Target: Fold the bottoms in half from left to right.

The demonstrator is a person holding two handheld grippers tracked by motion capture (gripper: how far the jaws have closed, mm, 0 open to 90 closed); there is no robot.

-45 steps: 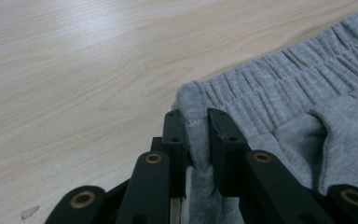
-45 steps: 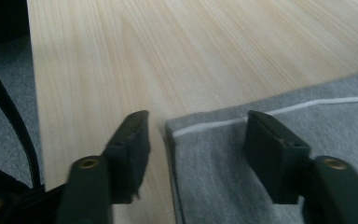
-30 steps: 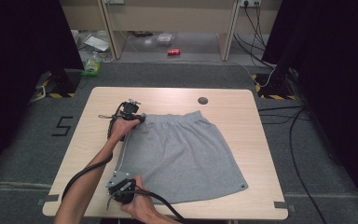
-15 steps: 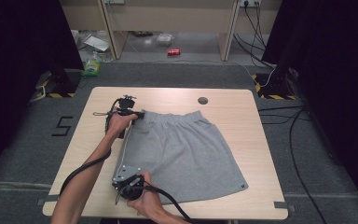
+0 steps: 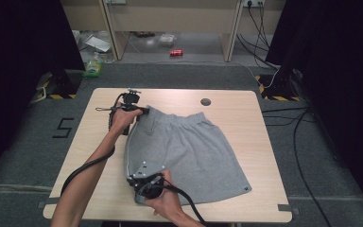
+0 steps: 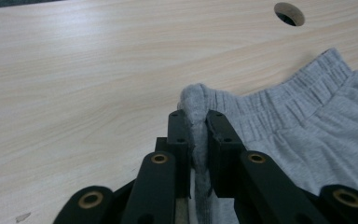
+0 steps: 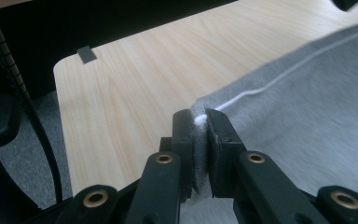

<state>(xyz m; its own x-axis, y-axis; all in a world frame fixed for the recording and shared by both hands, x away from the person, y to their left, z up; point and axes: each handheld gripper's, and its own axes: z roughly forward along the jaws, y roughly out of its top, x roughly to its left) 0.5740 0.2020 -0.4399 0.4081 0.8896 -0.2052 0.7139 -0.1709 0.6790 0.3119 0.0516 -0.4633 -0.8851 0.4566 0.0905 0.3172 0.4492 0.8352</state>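
The room is dim at its sides, with dark curtains [image 5: 23, 56] hanging left and right and a grey carpeted floor [image 5: 179, 75] around the work area. Along the far wall stand pale wooden furniture legs [image 5: 231, 28], and loose items lie on the floor beneath them, among them a red can [image 5: 176, 52] and a green bottle [image 5: 93, 66]. Black cables [image 5: 293, 118] trail across the carpet on the right, and a white figure "5" [image 5: 62, 127] is marked on the floor to the left.

A light wooden table [image 5: 264, 142] with rounded corners takes the middle of the high view. A round cable hole [image 5: 205, 101] sits near its far edge.

On the table lie grey shorts [image 5: 189, 151], spread mostly flat, the elastic waistband [image 6: 303, 93] toward the far side and the hem toward the person. A thin white stripe [image 7: 279, 77] runs down the side seam.

The left gripper [image 5: 142, 112] is at the far left corner of the shorts; in the left gripper view its jaws are closed tight on a bunched fold of the waistband corner. The right gripper [image 5: 144, 182] is at the near left corner; in the right gripper view its jaws are clamped on the hem edge where the white stripe ends. Both pinched corners are raised slightly off the wood.
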